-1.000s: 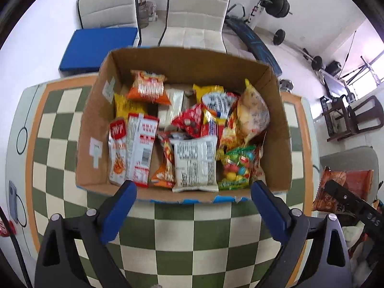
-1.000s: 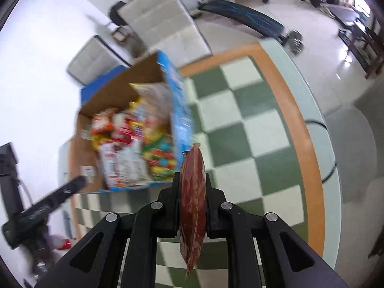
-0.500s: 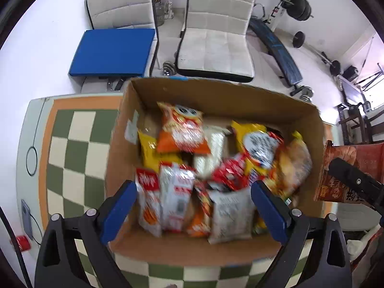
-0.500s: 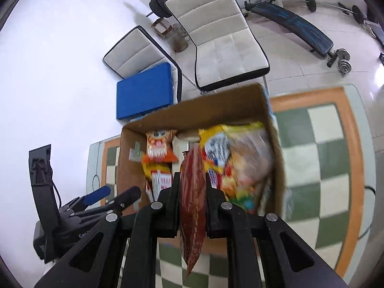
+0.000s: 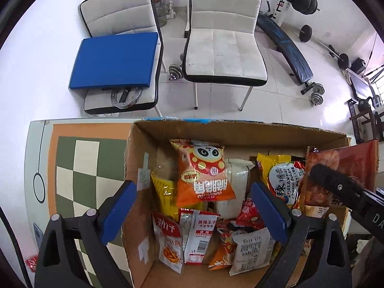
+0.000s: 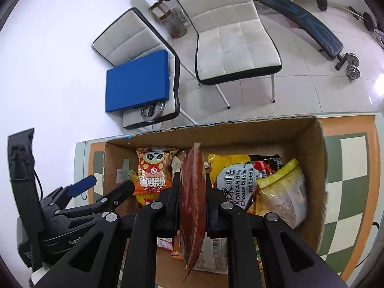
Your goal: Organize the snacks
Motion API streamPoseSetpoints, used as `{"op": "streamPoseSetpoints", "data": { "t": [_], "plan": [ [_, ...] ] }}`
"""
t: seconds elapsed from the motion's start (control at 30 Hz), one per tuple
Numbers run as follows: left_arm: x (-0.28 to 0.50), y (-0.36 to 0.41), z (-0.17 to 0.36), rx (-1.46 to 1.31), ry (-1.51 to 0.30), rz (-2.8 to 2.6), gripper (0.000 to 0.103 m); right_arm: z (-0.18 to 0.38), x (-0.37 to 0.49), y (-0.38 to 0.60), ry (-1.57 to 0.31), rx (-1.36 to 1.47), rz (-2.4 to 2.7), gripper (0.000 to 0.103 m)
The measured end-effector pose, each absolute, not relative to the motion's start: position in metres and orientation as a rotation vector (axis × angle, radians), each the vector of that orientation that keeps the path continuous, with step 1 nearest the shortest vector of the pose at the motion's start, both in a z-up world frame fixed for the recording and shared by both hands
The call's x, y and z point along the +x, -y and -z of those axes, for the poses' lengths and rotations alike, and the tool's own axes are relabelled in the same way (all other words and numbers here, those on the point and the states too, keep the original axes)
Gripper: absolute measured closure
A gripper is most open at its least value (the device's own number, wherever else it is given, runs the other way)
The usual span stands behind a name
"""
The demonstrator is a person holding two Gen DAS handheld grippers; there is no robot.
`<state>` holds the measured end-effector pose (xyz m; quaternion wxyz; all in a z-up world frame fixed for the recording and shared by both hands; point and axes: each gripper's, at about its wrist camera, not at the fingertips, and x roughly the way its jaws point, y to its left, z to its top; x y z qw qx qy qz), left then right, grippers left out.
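My right gripper (image 6: 192, 196) is pinching a red-brown snack packet (image 6: 192, 192) edge-on between both pads, held upright, top corner poking up past the jaws and the tail hanging below. The packet hangs over the cardboard box (image 6: 309, 148), abt mid-box, not resting on anything I can see. From the left wrist view the same packet (image 5: 345, 165) shows flat-on at the box's right side, w/ the right gripper's black finger (image 5: 336, 184) across it.

My left gripper (image 5: 192, 206) has its jaws spread wide, nothing between the blue pads (image 5: 118, 211); it points down into the box, left pad over the box's left wall, right pad over the snacks.

Box sits on a green-and-cream checkered table (image 5: 79, 163) w/ an orange border. Inside: orange panda bag (image 5: 204, 170) near the back, a white packet (image 5: 236, 182) just beside it, a yellow bag (image 5: 163, 192) partly under the panda bag, a Korean cheese noodle pack (image 5: 283, 180) to the right, red-and-white sachets (image 5: 184, 237) in front, and a clear yellow-topped bag (image 6: 283, 189) against the right wall.

Beyond the table: two white chairs (image 5: 225, 55), a blue cushion (image 5: 115, 60) on the left one, a weight bench (image 5: 285, 50) on the floor.
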<state>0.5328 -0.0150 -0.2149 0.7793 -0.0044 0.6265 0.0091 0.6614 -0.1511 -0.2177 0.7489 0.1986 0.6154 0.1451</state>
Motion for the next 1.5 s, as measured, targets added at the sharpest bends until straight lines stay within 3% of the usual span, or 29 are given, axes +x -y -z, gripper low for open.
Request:
{"op": "streamPoseSetpoints", "data": {
  "t": [0.07, 0.13, 0.17, 0.2, 0.53, 0.63, 0.8, 1.5],
  "plan": [
    [0.534, 0.015, 0.215, -0.017, -1.355, -0.016, 0.005, 0.22, 0.664, 0.149, -1.353, 0.437, -0.32, 0.082],
    [0.536, 0.016, 0.215, -0.015, -1.355, -0.013, 0.005, 0.223, 0.667, 0.149, -1.361, 0.432, -0.314, 0.056],
    [0.536, 0.016, 0.214, -0.014, -1.355, -0.01, 0.005, 0.222, 0.667, 0.149, -1.362, 0.442, -0.319, 0.036],
    [0.536, 0.016, 0.215, -0.013, -1.356, -0.008, 0.005, 0.222, 0.667, 0.15, -1.36, 0.455, -0.322, 0.03],
    [0.515, 0.024, 0.212, -0.012, -1.354, 0.007, 0.005, 0.216, 0.65, 0.164, -1.362, 0.357, -0.236, 0.03],
    [0.505, 0.027, 0.211, -0.009, -1.354, 0.011, 0.005, 0.216, 0.635, 0.17, -1.369, 0.314, -0.194, 0.017],
    [0.489, 0.032, 0.205, -0.007, -1.347, 0.02, 0.005, 0.213, 0.611, 0.178, -1.365, 0.261, -0.157, 0.012],
    [0.395, 0.043, 0.125, 0.014, -1.186, 0.017, 0.005, 0.144, 0.514, 0.206, -1.228, 0.261, -0.084, 0.008]
  ]
}}
